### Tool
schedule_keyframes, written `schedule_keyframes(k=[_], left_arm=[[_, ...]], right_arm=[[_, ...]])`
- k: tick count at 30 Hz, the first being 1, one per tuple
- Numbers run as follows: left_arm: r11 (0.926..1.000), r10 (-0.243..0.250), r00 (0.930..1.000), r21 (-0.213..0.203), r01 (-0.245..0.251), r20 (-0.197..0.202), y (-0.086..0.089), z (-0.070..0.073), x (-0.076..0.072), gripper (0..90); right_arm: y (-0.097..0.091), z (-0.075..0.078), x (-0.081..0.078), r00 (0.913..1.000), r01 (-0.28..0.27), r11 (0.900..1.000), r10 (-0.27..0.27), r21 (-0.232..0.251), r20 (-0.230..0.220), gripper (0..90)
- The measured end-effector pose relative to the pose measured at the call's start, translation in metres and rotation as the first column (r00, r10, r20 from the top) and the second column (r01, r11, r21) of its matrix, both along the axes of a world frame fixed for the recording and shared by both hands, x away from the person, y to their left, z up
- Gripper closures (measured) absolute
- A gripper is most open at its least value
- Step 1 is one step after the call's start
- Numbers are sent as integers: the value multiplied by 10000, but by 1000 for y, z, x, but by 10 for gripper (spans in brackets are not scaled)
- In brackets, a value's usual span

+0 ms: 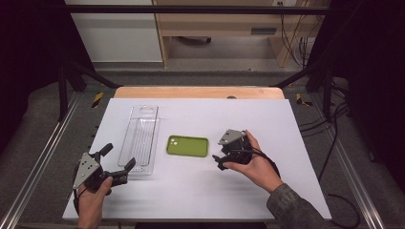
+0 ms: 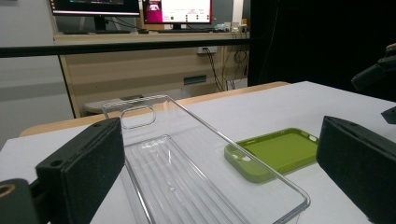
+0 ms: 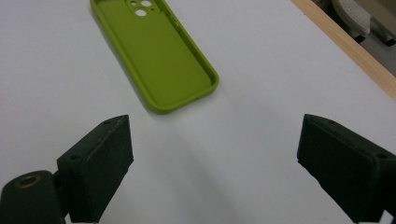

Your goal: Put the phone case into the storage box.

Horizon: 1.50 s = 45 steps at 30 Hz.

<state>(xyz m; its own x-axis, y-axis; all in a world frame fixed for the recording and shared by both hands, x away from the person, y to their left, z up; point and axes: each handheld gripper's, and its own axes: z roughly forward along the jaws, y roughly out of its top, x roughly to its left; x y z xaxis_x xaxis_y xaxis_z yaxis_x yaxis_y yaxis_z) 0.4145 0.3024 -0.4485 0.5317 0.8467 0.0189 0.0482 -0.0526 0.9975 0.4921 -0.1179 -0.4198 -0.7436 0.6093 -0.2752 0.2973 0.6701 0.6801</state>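
Silicone, by the look of it: the green case lies hollow side up at the middle of the white surface, camera holes toward nine o'clock in the high view. We hold the right tool just off its three o'clock end, jaws spread wide and touching nothing. In the right gripper view the case sits ahead of the jaws, its near rounded end closest to us.

We judge it light and bendy, with a thin raised lip around the edge. A pinch across the flat would find little to bite, since it lies flush on the surface. Better to take one long side wall, or the near short end, with one jaw inside the hollow and one outside. Soft walls may fold, so a gentle squeeze suits.

Our left tool rests at seven o'clock, also spread and holding nothing, near the end of the clear tray. That tray looks hard, slick and light, and it lies just beside the case at nine o'clock, apart from it.
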Motion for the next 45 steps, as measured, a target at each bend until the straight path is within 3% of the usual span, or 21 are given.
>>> schedule_keyframes(k=[13, 20, 27, 34, 45], left_arm=[[10000, -32, 10000, -37, 32, 28, 0, 1, 0, 9], [10000, -51, 10000, 4, 51, 23, -1, 0, 0, 9], [10000, -57, 10000, 34, 57, 7, -1, 0, 0, 9], [10000, -82, 10000, 56, 82, -16, -2, 0, 0, 9], [9999, -99, 9999, 39, 99, -12, -2, 0, 1, 9]], right_arm=[[28, -10, 10, 9961, -643, 9966, 610, -511, -641, 109], [40, -12, 11, 9912, -1047, 9928, 994, -581, -877, 161], [45, -14, 15, 9814, -1417, 9878, 1318, -642, -1394, 262], [53, -13, 23, 9745, -1651, 9835, 1510, -746, -1660, 343], [66, -23, 34, 9590, -2143, 9712, 1889, -1045, -2114, 514]])
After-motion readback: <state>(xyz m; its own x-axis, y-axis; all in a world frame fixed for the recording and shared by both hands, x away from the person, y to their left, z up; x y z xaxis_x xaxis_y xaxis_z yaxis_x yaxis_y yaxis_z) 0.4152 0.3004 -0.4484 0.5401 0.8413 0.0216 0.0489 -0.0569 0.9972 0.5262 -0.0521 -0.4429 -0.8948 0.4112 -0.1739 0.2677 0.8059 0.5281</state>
